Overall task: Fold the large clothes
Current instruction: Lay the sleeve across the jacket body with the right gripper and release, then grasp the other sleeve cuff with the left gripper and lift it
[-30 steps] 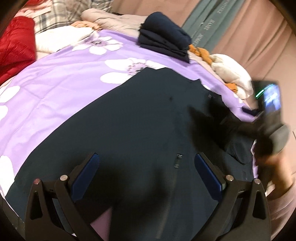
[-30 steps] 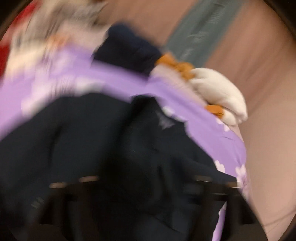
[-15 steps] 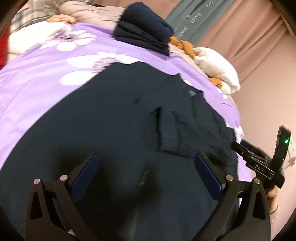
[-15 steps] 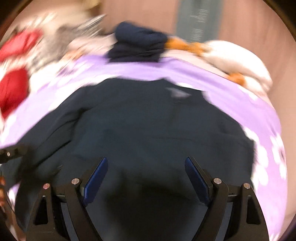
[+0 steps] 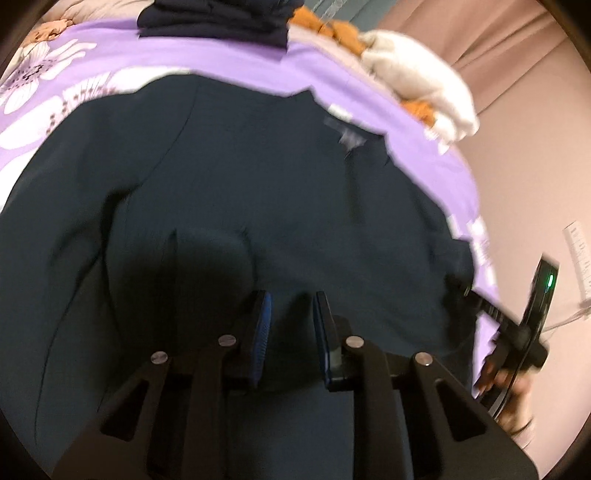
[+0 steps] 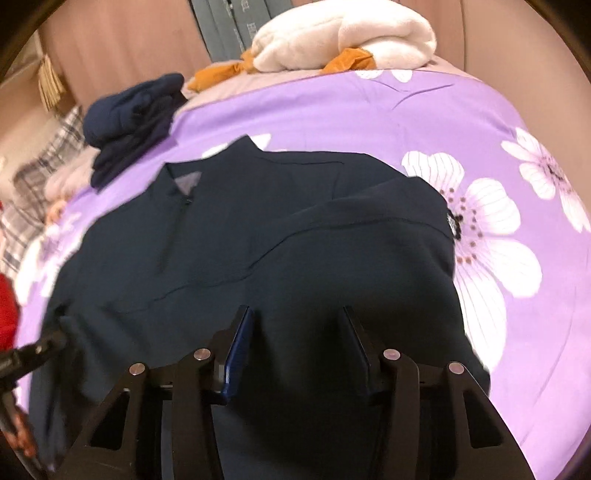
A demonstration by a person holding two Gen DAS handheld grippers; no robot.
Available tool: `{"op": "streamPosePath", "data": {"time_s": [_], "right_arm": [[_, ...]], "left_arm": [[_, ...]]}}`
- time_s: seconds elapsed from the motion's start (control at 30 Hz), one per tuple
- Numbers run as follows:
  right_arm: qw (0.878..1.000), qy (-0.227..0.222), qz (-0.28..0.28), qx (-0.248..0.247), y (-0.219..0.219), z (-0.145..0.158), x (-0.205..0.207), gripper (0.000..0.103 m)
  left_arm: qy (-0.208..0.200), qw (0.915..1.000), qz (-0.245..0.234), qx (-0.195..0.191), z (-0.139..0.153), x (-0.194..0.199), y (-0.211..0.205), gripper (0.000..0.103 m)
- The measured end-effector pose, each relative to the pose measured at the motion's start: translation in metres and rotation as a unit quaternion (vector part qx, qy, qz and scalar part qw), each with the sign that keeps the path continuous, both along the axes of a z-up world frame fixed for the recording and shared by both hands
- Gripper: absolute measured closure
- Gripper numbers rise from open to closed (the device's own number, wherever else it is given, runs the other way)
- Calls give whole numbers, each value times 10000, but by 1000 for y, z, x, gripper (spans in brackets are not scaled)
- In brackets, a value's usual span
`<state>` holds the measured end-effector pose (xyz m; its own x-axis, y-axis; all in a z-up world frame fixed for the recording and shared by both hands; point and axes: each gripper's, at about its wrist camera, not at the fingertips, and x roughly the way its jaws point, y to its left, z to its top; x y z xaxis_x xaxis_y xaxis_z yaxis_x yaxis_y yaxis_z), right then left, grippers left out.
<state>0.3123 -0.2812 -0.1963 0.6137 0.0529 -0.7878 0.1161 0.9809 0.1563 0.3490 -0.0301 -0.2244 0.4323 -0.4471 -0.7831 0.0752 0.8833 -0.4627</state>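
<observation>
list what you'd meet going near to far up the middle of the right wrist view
right gripper fingers → dark navy garment spread flat → purple flowered bedcover → cream fleece on orange cloth → pinkish curtain behind

A purple bedspread (image 6: 332,107) with white flowers (image 6: 487,236) covers the bed. At eleven o'clock in the right wrist view a folded navy stack (image 6: 129,122) lies on it; in the left wrist view the same stack sits at twelve. At twelve o'clock in the right view a cream fleece (image 6: 343,37) rests on orange cloth (image 6: 221,74). Plaid fabric (image 6: 40,170) shows at nine to ten o'clock, something red (image 6: 7,314) at eight. Pinkish curtains (image 5: 517,44) hang at one o'clock in the left view, a grey-green banner (image 6: 225,26) at twelve in the right.
</observation>
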Motion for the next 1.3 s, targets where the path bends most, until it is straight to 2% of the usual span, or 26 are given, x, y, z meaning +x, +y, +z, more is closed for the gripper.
{"op": "streamPosePath", "data": {"time_s": [0.07, 0.13, 0.23, 0.3, 0.33, 0.37, 0.4, 0.43, 0.47, 0.53, 0.6, 0.7, 0.8, 0.87, 0.93, 1.0, 1.13, 1.23, 1.3], "right_arm": [[9987, 178, -199, -426, 0, -8, 9, 52], [9951, 389, -588, -696, -14, -21, 25, 52], [9955, 335, -771, -445, -27, -21, 33, 52], [9949, 369, -819, -454, -23, -18, 35, 52], [9941, 390, -864, -525, -19, -15, 34, 52], [9936, 383, -902, -565, -15, -10, 29, 52], [9942, 301, -875, -550, -11, -4, 22, 52], [9960, 131, -741, -488, -4, 4, 11, 52], [9969, 26, -633, -459, -3, 9, 4, 50], [9984, -177, -298, -448, 15, 23, -17, 44], [9988, -239, 35, -428, 31, 25, -33, 44], [9975, 30, 352, -609, 50, 12, -42, 44], [9940, 475, 443, -875, 62, -18, -39, 42], [9948, 365, 356, -883, 59, -20, -38, 39], [9970, 460, 108, -611, 55, -13, -40, 39], [9992, 289, 66, -272, 55, -1, -51, 39], [9980, -305, 440, 345, 69, 25, -94, 34], [9929, -485, 801, 740, 87, 28, -129, 34], [9898, -580, 955, 883, 92, 29, -149, 34]], "left_arm": [[98, 9992, -47, 378, -13, -5, 2, 82], [11, 9992, -104, 394, -17, -9, 9, 85], [39, 9994, -107, 338, -17, -7, 15, 85], [55, 9996, -81, 262, -14, -7, 16, 83], [60, 9997, -63, 223, -12, -9, 18, 76], [26, 9998, -37, 191, -8, -12, 20, 63], [-48, 9998, -12, 176, -4, -15, 21, 54], [-164, 9998, 21, 149, 2, -23, 24, 39], [-284, 9995, 67, 152, 9, -33, 28, 30], [-479, 9987, 73, 126, 20, -53, 37, 30], [-549, 9984, 104, 117, 26, -67, 43, 30], [-587, 9979, 268, 106, 31, -95, 61, 30], [-584, 9967, 556, -13, 36, -132, 92, 30], [-617, 9946, 830, -95, 41, -162, 119, 29], [-717, 9906, 1154, -124, 47, -192, 147, 25], [-816, 9839, 1583, -171, 51, -226, 181, 20], [-755, 9621, 2571, -508, 41, -298, 250, 19], [-668, 9448, 3090, -858, 26, -335, 284, 19], [-580, 9363, 3258, -1176, 14, -348, 297, 19]]}}
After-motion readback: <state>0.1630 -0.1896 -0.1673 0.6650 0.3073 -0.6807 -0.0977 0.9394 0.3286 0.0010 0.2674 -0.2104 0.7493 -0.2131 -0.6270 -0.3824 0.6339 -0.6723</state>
